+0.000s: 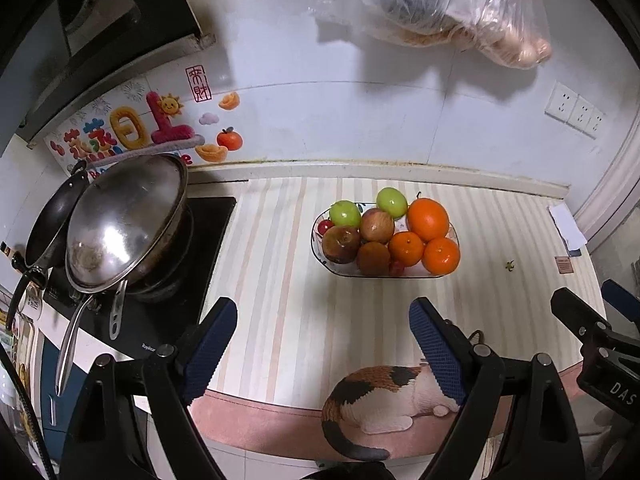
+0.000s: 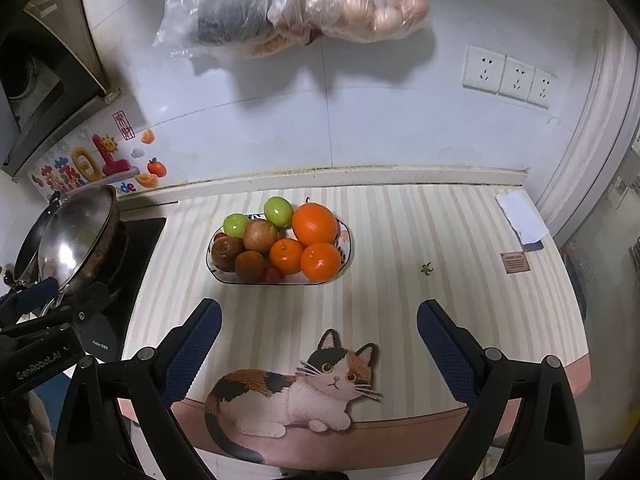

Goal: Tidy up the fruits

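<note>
The worktop (image 2: pixel 400 240) bears a bowl (image 2: pixel 344 236) heaped with fruit (image 2: pixel 314 224), so pieces sit stacked against each other (likely to roll). Both grippers, left (image 1: pixel 324 344) and right (image 2: pixel 320 344), hover short of it, fingers wide apart and empty.

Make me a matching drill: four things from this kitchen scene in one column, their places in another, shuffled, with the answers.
1. fruit bowl
2. wok
3. sockets
4. plastic bags

A. hanging on the wall, up high
B. on the stove, at the left
C. on the striped mat, mid-counter
D. set in the wall, at the right

Pairs: 1-C, 2-B, 3-D, 4-A
</note>
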The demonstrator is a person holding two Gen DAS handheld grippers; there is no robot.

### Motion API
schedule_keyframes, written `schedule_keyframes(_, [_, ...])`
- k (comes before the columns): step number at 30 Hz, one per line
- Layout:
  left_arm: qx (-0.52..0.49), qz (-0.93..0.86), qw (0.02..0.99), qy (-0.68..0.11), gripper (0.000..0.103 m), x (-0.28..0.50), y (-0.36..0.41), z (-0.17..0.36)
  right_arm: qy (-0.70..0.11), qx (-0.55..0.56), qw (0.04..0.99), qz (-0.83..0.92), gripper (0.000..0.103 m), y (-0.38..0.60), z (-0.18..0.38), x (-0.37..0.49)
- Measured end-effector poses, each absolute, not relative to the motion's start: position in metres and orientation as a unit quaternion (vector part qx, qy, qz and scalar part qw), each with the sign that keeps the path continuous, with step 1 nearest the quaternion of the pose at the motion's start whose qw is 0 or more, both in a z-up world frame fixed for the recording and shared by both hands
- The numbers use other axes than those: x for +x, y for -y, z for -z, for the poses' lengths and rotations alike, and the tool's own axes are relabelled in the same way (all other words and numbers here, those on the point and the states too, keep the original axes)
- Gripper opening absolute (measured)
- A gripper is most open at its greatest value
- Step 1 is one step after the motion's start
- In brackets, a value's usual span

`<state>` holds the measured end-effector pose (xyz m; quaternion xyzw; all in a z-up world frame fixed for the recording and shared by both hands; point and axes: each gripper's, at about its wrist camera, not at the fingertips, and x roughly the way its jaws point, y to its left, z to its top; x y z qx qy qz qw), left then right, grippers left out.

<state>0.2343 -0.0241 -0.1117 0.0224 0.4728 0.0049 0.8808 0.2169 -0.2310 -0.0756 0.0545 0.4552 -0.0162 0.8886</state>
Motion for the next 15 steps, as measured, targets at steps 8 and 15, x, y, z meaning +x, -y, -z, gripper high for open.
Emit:
schedule_keyframes(8, [0.016,-0.001,0.878,-0.479,0.088,0.243,0.026,0.119,-0.460,0.054,0.886,0.019,0.100,0.231,0.082,0.228])
schedule_keyframes(15, [0.018,-0.001,0.877,-0.480,0.088,0.245,0.027,0.120,-0.461,0.055,0.885,0.018,0.100,0.232,0.082,0.230])
